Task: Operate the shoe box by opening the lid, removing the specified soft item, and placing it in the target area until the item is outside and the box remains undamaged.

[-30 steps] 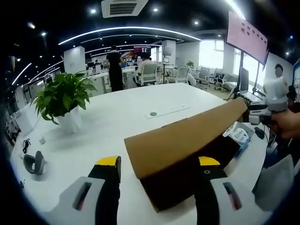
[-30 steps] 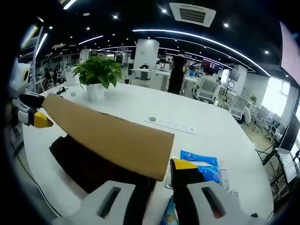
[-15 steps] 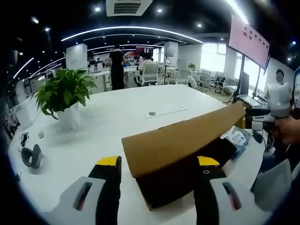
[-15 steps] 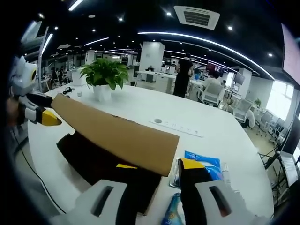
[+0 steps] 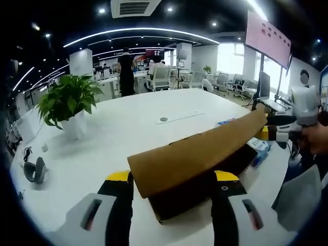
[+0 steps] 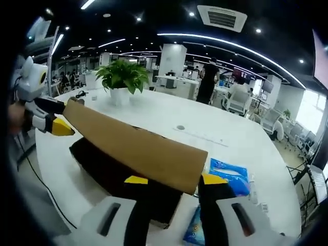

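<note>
Cardboard lid (image 5: 197, 156): raised over dark shoe box (image 6: 120, 174), interior unseen.
Left tongs (image 5: 171, 179): gripping one lid end.
Right tongs (image 6: 171, 182): gripping the other.
Worktop (image 5: 133, 128): white, office.

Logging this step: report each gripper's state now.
Left gripper: shut on the shoe box lid.
Right gripper: shut on the lid's other end.

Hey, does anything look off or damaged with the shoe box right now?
Nothing looks damaged. The brown lid sits tilted above the dark box, lifted between the left gripper and the right gripper, apparently mid-opening.
</note>
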